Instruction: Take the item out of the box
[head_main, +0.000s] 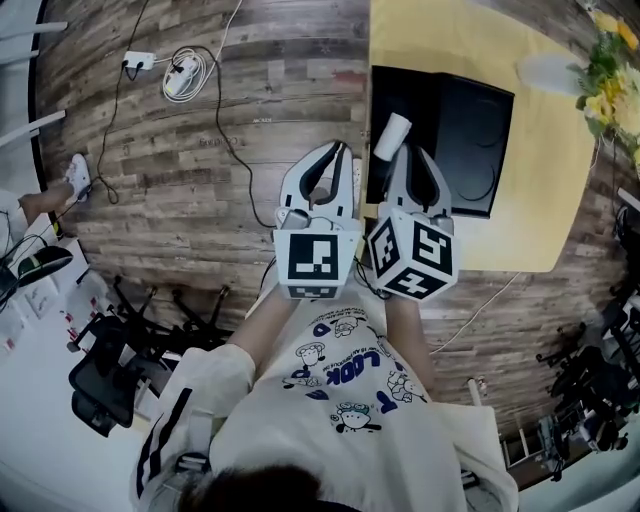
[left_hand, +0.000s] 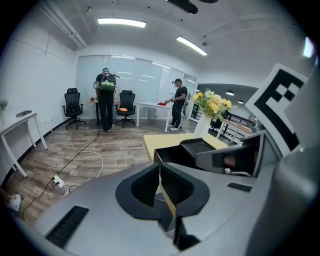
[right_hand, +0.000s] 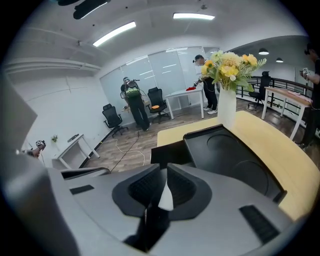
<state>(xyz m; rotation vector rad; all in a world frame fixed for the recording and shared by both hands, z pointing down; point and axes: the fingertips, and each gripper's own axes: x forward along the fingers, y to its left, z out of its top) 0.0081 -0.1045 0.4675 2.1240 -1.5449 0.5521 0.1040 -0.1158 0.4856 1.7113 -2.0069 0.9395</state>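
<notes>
Between the right gripper's (right_hand: 163, 170) closed jaws, the white item (right_hand: 165, 198) sits thinly pinched; a loosening grip could drop it back into the black box (right_hand: 235, 160) ahead; the left gripper (left_hand: 159, 167) is closed, empty

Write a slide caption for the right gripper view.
Right gripper pinches a small white item before an open black box on a yellow tabletop, a white vase of yellow flowers beyond.

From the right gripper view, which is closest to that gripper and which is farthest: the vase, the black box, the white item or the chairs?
1. White item, between the right gripper jaws.
2. Black box, just ahead, slightly right.
3. Vase, beyond the box.
4. Chairs, far back left.
</notes>
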